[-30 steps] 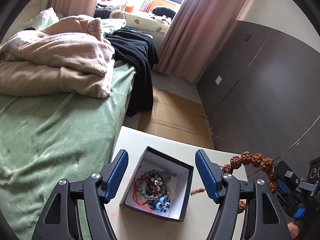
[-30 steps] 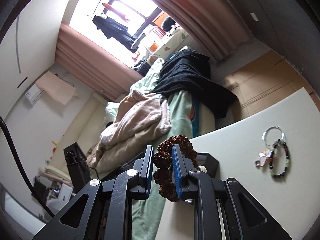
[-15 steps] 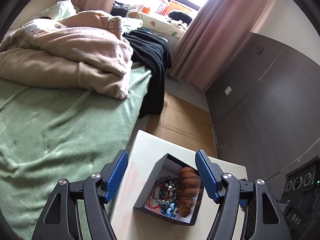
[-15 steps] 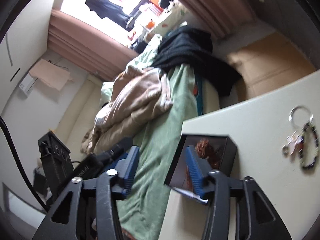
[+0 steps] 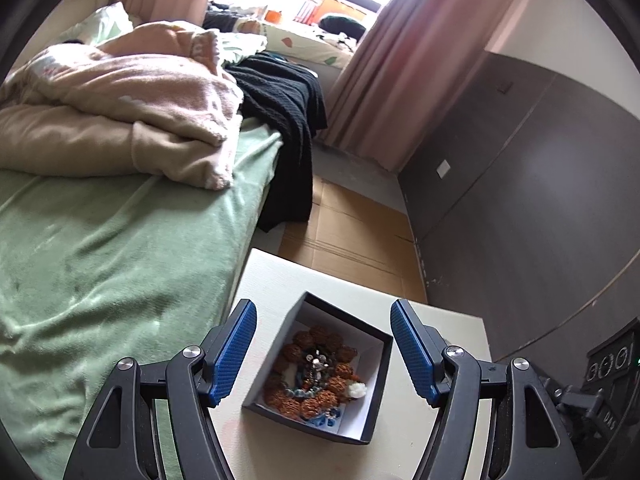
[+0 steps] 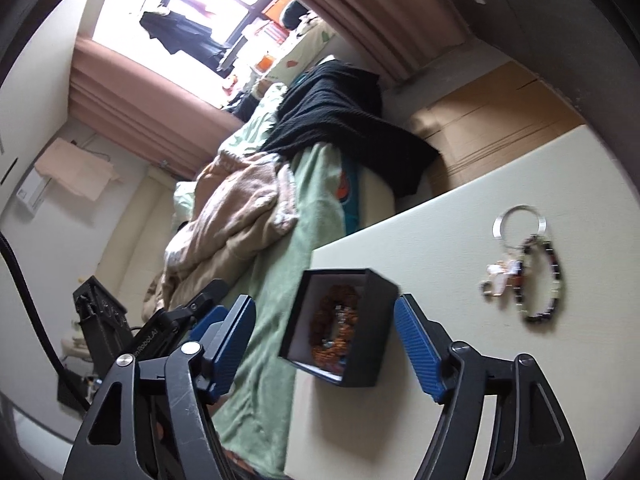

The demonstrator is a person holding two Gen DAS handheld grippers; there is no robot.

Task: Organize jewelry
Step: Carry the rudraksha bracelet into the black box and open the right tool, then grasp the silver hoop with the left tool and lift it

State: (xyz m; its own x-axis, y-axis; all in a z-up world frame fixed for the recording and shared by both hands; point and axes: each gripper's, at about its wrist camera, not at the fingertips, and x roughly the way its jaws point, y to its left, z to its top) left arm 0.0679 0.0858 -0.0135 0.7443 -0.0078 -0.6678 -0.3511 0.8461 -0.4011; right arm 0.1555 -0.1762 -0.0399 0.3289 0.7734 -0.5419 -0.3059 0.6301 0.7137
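Right hand-held gripper [image 6: 324, 344]: jaws have just been opening, now spread wide and released; nothing pressed between the pads, the black box [image 6: 372, 354] seen in the gap. Left hand-held gripper [image 5: 323, 354]: spread wide, empty, hovering over the same box. Brown seed-bead bracelet [image 5: 316, 376] lies coiled inside the box on top of other jewelry. Box sits on the white bench [image 6: 460, 240] near its bed-side edge. Dark bead bracelet [image 6: 542, 280] and key ring [image 6: 519, 224] lie well apart on the bench. Green bed [image 5: 100, 260] beside.
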